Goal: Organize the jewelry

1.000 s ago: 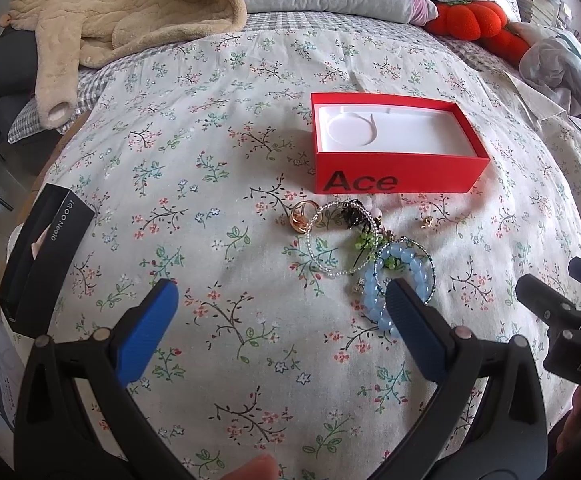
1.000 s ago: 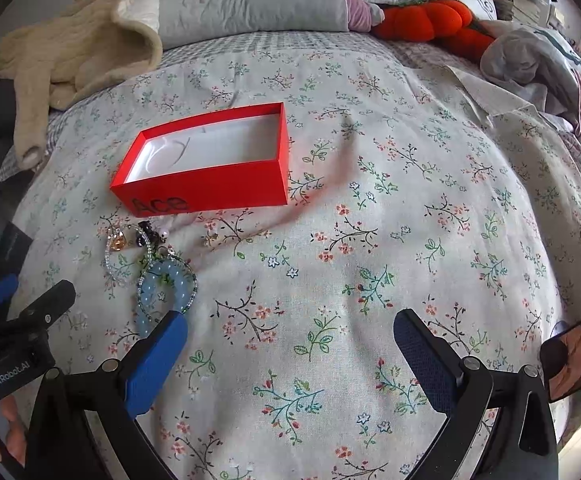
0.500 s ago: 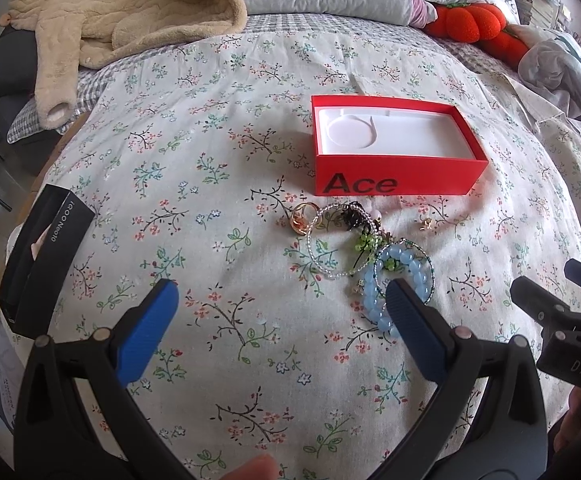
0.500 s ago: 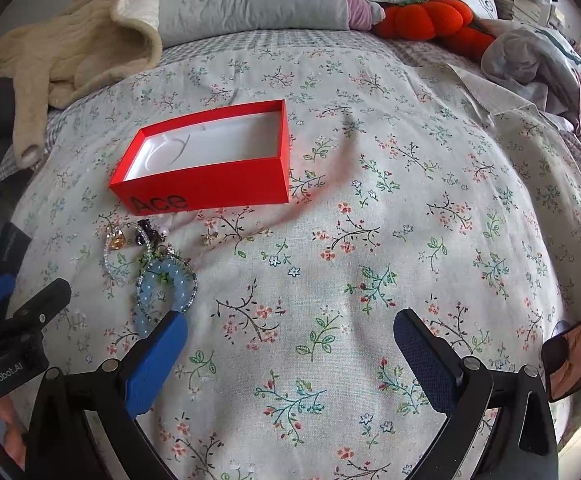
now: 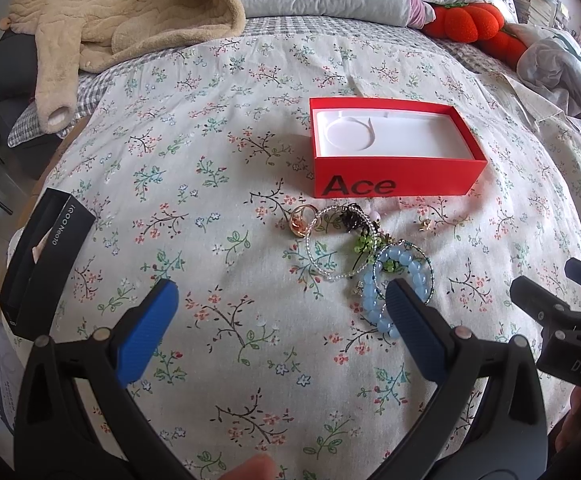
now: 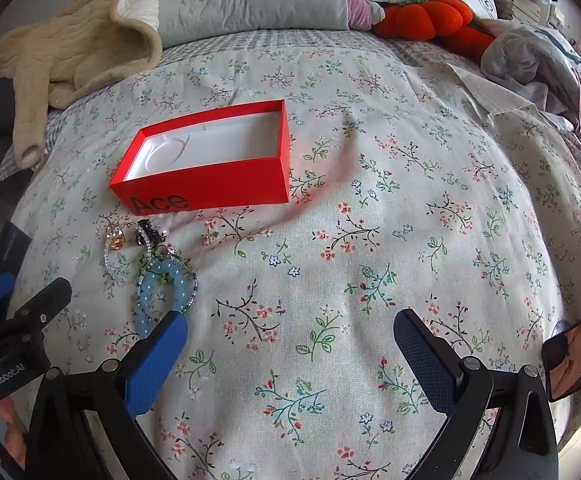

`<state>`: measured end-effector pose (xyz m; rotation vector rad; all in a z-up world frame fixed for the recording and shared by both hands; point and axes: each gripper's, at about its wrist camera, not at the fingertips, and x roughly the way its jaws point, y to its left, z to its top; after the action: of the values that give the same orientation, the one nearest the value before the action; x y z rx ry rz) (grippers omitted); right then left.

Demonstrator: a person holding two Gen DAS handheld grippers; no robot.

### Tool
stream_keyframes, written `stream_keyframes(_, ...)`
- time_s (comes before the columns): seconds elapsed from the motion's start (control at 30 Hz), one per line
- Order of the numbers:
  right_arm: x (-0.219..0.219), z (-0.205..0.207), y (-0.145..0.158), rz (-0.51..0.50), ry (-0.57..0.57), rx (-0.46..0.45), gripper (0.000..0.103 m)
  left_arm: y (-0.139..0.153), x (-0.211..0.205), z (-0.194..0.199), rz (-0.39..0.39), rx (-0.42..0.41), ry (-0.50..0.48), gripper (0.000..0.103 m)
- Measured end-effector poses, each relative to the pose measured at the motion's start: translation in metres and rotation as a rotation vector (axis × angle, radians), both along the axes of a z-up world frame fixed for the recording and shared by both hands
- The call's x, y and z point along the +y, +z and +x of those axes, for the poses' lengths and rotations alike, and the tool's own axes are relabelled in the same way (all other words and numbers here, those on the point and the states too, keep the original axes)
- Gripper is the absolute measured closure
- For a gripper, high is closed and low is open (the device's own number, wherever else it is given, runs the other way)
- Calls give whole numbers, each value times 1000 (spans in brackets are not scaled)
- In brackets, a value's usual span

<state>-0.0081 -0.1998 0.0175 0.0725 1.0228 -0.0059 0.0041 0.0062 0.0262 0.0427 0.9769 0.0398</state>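
Where bracelets (image 5: 370,256) tangle, pieces blur, perhaps earrings; red box (image 5: 390,184) empty.

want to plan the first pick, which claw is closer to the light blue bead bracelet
Left. The left claw hangs just short of the light blue bead bracelet, its right finger overlapping it in view. The right claw sits off to the bracelet's right.

Left gripper (image 5: 278,294) & right gripper (image 6: 290,322): black frames, blue ribbed pads, silver screws, GenRobot.AI marking
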Motion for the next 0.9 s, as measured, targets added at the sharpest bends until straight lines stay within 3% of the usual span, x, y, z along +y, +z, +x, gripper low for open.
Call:
stream_keyframes(0.67, 2, 0, 1, 0, 5, 3, 0, 2, 3, -1, -2, 0, 0, 0)
stream_keyframes(0.9, -1, 6, 4, 64, 6, 48, 0, 12, 12, 6, -48, 20, -25, 0)
